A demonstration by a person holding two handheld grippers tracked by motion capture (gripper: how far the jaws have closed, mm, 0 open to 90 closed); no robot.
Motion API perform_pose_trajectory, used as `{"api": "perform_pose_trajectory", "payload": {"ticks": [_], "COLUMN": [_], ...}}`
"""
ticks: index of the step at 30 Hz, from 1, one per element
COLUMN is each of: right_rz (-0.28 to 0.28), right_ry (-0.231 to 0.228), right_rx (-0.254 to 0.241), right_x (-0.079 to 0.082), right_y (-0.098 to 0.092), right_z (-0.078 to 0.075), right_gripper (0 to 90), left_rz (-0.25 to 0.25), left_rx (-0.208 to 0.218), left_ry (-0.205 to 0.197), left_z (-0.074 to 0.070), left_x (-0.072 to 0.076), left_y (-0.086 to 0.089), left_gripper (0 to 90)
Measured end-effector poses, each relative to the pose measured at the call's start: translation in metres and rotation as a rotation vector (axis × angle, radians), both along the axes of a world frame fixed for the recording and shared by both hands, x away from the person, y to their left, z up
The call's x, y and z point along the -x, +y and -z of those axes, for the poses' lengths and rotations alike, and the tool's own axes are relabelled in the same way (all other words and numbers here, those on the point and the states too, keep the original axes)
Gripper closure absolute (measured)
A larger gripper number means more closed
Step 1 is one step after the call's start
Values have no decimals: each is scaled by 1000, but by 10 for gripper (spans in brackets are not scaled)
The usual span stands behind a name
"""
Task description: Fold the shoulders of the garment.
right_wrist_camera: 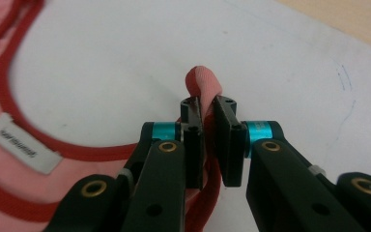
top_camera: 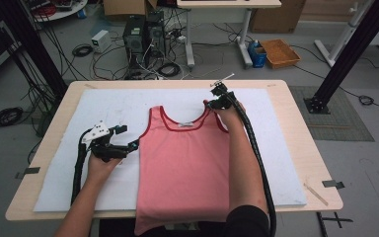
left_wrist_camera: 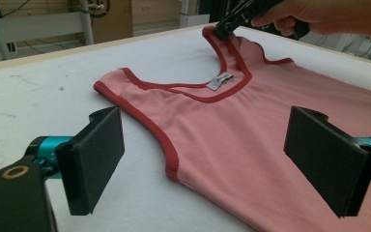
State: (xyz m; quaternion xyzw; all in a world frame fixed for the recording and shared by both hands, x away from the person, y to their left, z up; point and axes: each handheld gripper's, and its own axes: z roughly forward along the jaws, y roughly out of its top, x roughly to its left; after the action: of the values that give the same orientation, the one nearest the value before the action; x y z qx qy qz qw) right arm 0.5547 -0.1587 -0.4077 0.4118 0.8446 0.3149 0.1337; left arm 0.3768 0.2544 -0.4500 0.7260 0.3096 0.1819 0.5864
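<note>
High view has the right gripper [top_camera: 216,101] pinching the tank top [top_camera: 185,163]'s strap, left gripper [top_camera: 131,144] spread beside it, folding not started yet.

The pink sleeveless cloth top [top_camera: 185,163] is soft, matt knit with red ribbed trim. The white mat [top_camera: 118,106] looks matt and faintly scuffed; the pale wooden counter [top_camera: 296,128] is smooth.

Even, diffuse overhead light, no hard shadows. High view sharp but soft in detail, mild bending at the edges. Left gripper view: the tongs' near pads [left_wrist_camera: 95,159] blurred, pink tank top [left_wrist_camera: 251,125] sharp. Right gripper view: white mat [right_wrist_camera: 125,53] bright, slightly washed; near tongs soft.
</note>
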Motion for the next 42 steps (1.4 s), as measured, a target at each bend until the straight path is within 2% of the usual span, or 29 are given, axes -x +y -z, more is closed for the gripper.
{"api": "perform_pose_trajectory", "payload": {"ticks": [4, 7, 14, 15, 16, 17, 19, 20, 21, 24, 33, 34, 36, 42], "right_rz": [-23, -35, -105, -105, -113, -113, -133, -133, -151, -170, -245, -245, -259, -264], "right_ry": [-22, -25, -89, -89, -104, -104, -121, -121, -130, -144, -162, -162, -162, -170], "right_rx": [-35, -42, -86, -86, -100, -100, -116, -116, -124, -137, -137, -137, -140, -129], "right_x": [13, 20, 54, 54, 63, 63, 78, 78, 87, 102, 144, 144, 155, 167], "right_y": [-5, -7, -8, -8, -9, -9, -12, -12, -14, -17, -21, -21, -20, -21], "right_z": [-9, -13, -34, -34, -39, -39, -44, -44, -47, -48, -40, -40, -31, -13], "right_gripper": [829, 829, 829, 829, 829, 829, 829, 829, 829, 829, 829, 829, 828, 827], "left_rz": [-1, 2, 2, 1, 3, 2, 0, 2, -1, -1, -2, -2, 0, -2], "left_rx": [-1, -5, -6, -10, -14, -15, -15, -12, -3, -4, -9, -9, -13, -13], "left_ry": [-2, -2, -2, -3, -5, -7, -6, -3, -3, -2, -3, -3, -4, -4], "left_z": [0, 0, 0, 0, 0, 0, 0, 0, 0, 0, 0, 0, 0, 0], "left_x": [0, 0, 0, 1, 1, 1, 1, 1, 0, 0, 1, 1, 1, 1], "left_y": [0, -1, -1, -1, -1, -1, -1, -1, -1, 0, -1, -1, -1, -1], "left_gripper": [143, 143, 143, 143, 143, 143, 143, 143, 143, 143, 143, 143, 143, 143]}}
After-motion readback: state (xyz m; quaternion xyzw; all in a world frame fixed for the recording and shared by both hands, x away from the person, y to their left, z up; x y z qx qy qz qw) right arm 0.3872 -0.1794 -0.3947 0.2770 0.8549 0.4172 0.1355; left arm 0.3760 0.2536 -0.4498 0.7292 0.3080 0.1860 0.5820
